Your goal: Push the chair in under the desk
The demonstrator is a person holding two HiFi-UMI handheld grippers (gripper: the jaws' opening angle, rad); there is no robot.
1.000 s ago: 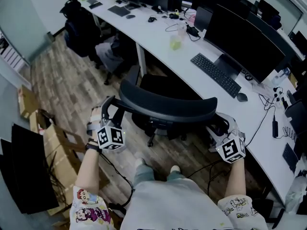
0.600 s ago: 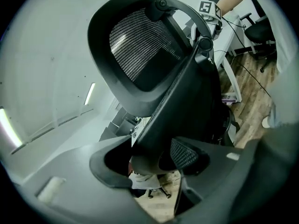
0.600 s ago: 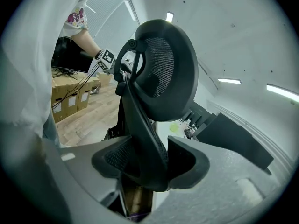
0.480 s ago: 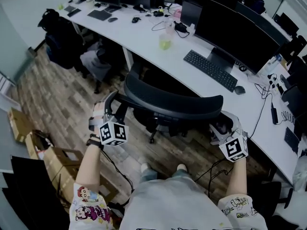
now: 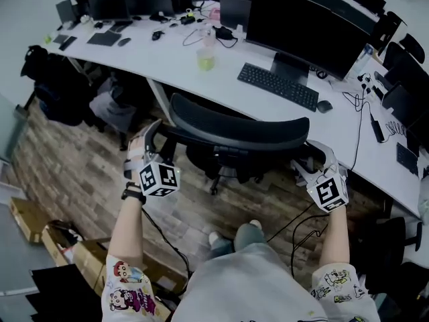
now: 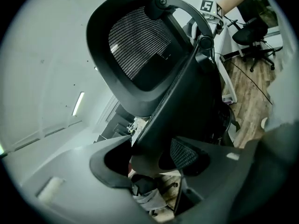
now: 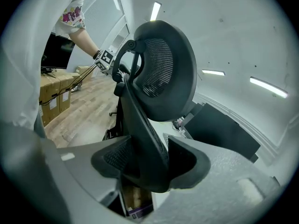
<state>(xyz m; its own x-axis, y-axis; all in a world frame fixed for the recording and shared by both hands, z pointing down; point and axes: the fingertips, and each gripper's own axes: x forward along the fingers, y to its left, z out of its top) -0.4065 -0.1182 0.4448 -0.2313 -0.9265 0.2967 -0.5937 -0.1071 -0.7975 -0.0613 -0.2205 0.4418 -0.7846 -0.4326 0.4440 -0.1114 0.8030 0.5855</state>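
Your left gripper (image 5: 153, 137) pinches the chair (image 5: 238, 129) backrest's left edge | right gripper (image 5: 310, 157) pinches its right edge | seat mostly hidden under backrest and desk (image 5: 167, 59)

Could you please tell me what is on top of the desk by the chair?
A keyboard, mouse, monitor and a yellowish container sit on the desk; the monitor hides whatever lies behind it.

The chair (image 5: 241, 134) bars the desk (image 5: 167, 59); open floor (image 5: 67, 173) lies left.
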